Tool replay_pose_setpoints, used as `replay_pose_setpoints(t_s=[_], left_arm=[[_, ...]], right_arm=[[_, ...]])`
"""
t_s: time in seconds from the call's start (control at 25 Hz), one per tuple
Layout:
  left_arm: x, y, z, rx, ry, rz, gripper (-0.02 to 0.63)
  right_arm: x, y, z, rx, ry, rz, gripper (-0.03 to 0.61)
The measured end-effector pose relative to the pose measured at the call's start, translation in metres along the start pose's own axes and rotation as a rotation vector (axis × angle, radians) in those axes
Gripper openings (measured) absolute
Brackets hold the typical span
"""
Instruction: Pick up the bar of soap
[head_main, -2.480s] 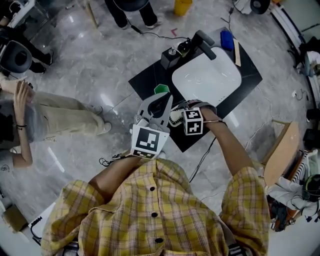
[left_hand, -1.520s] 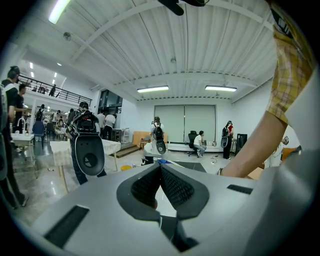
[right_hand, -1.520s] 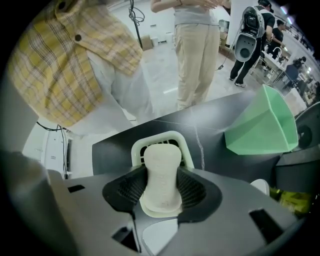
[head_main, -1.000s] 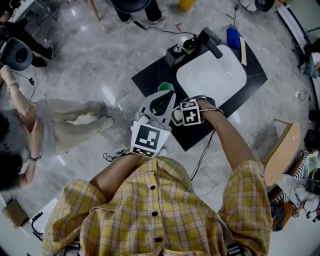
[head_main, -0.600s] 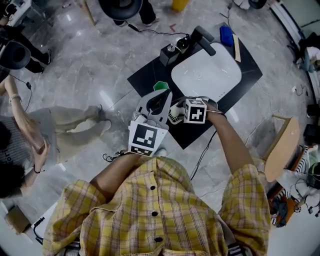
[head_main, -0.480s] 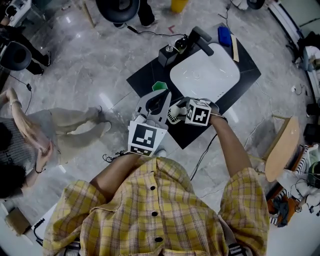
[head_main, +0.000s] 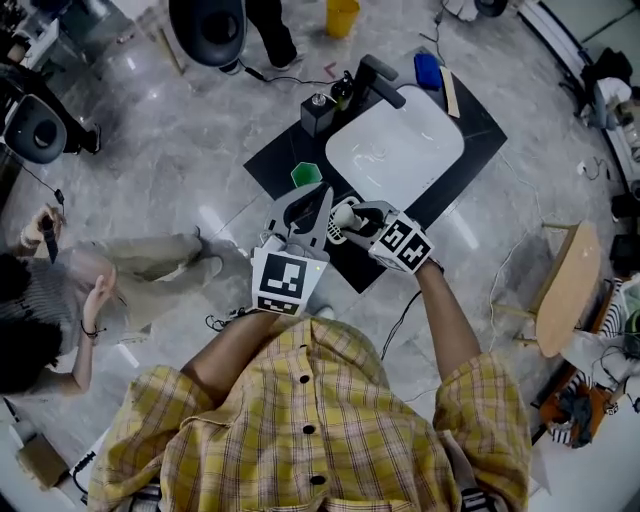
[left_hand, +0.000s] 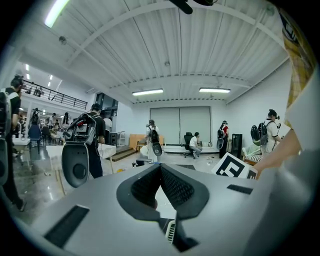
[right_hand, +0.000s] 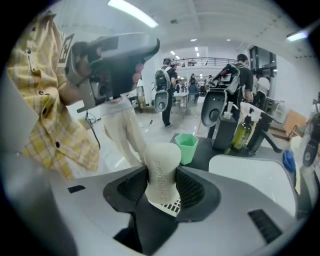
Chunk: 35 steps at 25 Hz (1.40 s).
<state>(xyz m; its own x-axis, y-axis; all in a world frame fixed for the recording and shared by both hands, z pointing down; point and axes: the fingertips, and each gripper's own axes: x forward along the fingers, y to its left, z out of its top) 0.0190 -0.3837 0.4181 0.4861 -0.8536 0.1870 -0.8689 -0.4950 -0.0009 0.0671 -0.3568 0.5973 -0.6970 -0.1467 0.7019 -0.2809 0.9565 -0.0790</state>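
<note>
Right gripper (right_hand: 161, 186) clamps the soap (right_hand: 161, 159) over the counter's (head_main: 278, 160) near edge; left gripper (left_hand: 160, 169) is pinched closed, empty.

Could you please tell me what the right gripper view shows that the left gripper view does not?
Only the right gripper view: the right gripper with its fingers shut on the pale cream bar of soap, and beyond it the green hexagonal plastic cup and the white sink basin.
Only the left gripper view: the left gripper, its fingers meeting at the tips with nothing between them, and the black-and-white marker cube.
Both: the person's yellow checked shirt and standing people in the bright hall.
</note>
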Motion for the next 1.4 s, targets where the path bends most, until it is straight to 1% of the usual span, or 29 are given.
replay_pose_setpoints(t_s=[0.2, 0.36, 0.48, 0.64, 0.84, 0.96, 1.2, 1.4], left_arm=[[-0.008, -0.012, 0.008, 0.015, -0.012, 0.009, 0.011], [-0.015, -0.021, 0.01, 0.017, -0.018, 0.018, 0.011], [-0.019, -0.027, 0.011, 0.016, -0.021, 0.024, 0.011], [-0.025, -0.035, 0.014, 0.019, -0.025, 0.03, 0.011], [-0.029, -0.042, 0.015, 0.018, -0.036, 0.036, 0.011], [-0.032, -0.046, 0.018, 0.018, -0.04, 0.037, 0.011], [-0.037, -0.054, 0.023, 0.016, -0.046, 0.026, 0.011], [-0.041, -0.06, 0.027, 0.013, -0.059, 0.022, 0.011]], right_arm=[[-0.024, 0.005, 0.023, 0.147, -0.179, -0.157, 0.196], [-0.048, 0.008, 0.041, 0.236, -0.293, -0.286, 0.196], [-0.075, 0.009, 0.055, 0.28, -0.375, -0.403, 0.195], [-0.111, 0.012, 0.075, 0.32, -0.488, -0.514, 0.196], [-0.148, 0.012, 0.085, 0.356, -0.577, -0.667, 0.196], [-0.166, 0.014, 0.088, 0.366, -0.611, -0.726, 0.196], [-0.189, 0.025, 0.094, 0.386, -0.662, -0.796, 0.196], [-0.204, 0.031, 0.097, 0.371, -0.696, -0.848, 0.196]])
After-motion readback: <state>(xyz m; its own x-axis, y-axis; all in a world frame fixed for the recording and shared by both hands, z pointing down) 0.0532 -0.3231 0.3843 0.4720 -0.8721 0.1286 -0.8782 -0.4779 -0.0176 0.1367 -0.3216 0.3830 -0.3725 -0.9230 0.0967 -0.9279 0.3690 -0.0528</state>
